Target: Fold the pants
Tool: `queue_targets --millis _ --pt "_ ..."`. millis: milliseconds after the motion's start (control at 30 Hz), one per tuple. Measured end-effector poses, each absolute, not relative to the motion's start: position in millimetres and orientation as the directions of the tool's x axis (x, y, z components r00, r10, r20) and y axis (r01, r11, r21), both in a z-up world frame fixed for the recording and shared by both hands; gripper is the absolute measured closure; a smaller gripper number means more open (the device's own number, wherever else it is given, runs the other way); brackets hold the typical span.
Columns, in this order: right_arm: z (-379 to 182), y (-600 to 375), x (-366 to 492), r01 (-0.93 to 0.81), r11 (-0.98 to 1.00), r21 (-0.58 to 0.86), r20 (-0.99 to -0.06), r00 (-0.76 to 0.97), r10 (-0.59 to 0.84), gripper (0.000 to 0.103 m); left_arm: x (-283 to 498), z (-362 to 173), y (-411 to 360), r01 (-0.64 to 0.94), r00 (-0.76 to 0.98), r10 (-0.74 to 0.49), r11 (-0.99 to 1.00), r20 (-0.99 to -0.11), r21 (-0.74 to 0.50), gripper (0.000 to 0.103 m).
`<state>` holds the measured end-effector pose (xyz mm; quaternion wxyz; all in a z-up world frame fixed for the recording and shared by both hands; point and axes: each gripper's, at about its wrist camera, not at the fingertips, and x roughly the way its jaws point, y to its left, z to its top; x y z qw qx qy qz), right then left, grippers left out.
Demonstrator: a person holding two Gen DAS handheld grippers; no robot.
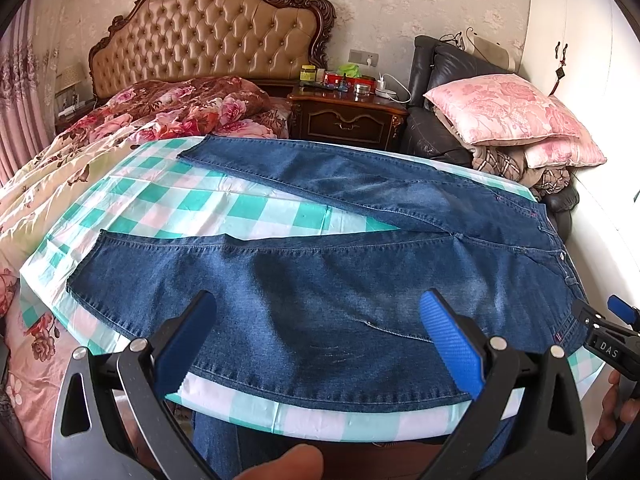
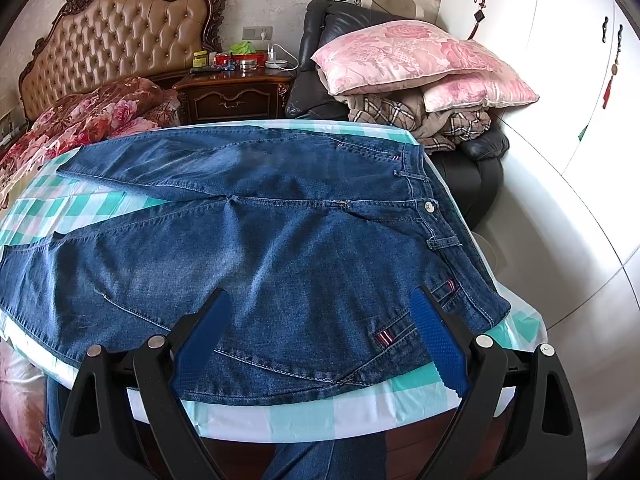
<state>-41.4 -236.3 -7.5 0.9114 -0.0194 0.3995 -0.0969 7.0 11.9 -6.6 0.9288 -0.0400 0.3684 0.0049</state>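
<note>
Blue jeans (image 1: 340, 272) lie flat on a table with a green-and-white checked cloth (image 1: 240, 208), legs spread apart toward the left, waistband at the right. My left gripper (image 1: 320, 344) is open above the near leg's thigh, empty. My right gripper (image 2: 320, 344) is open above the near hip, close to the front pocket and waistband (image 2: 440, 236), empty. The right gripper's tip also shows at the right edge of the left wrist view (image 1: 600, 328). The jeans (image 2: 260, 248) fill most of the right wrist view.
A bed with a floral quilt (image 1: 160, 116) and tufted headboard (image 1: 208, 40) stands behind the table. A dark nightstand (image 1: 348, 116) holds small items. A black armchair with pink pillows (image 1: 504, 108) is at the right, beside white wardrobes (image 2: 560, 80).
</note>
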Motion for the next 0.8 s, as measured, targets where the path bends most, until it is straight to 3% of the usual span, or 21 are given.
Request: queue_targets --millis 800 --pt "-8.9 -236.3 -42.5 0.161 0.98 -0.116 -0.726 0.66 -0.194 0.015 4.7 -6.4 12.3 -0.038 0.729 -0.027 0.996 -0.684 -0.079 0.001"
